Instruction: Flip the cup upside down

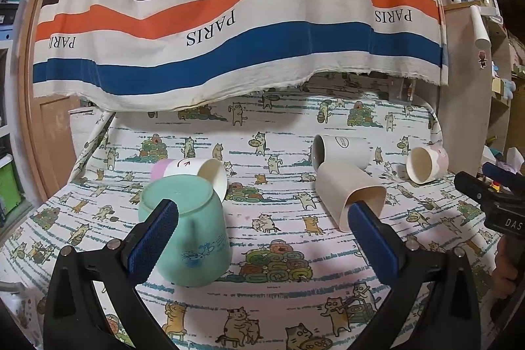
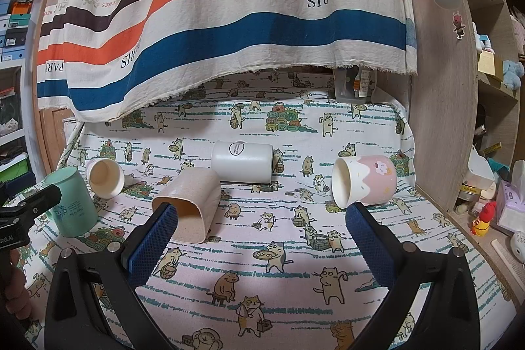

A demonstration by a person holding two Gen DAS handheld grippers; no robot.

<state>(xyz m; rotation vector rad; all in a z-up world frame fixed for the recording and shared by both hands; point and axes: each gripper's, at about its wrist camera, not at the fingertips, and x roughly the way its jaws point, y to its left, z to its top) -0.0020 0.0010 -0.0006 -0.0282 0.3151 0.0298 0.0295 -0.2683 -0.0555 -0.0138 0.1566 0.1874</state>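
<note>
A mint green cup (image 1: 193, 235) stands upside down on the cat-print cloth, also in the right wrist view (image 2: 72, 202). My left gripper (image 1: 262, 212) is open and empty, its left finger (image 1: 154, 241) in front of the green cup. A beige cup (image 1: 351, 195) (image 2: 192, 205) lies on its side. A white cup (image 1: 341, 151) (image 2: 242, 161), a pink and white cup (image 1: 426, 164) (image 2: 364, 181) and a small paper cup (image 1: 200, 174) (image 2: 105, 177) also lie on their sides. My right gripper (image 2: 262, 212) is open and empty, between the beige cup and the pink cup.
A striped cloth (image 1: 229, 22) hangs over the back of the table. A wooden shelf side (image 2: 439, 87) stands at the right, with toys and boxes (image 2: 492, 212) beyond it. The right gripper's body (image 1: 492, 202) shows at the right edge of the left wrist view.
</note>
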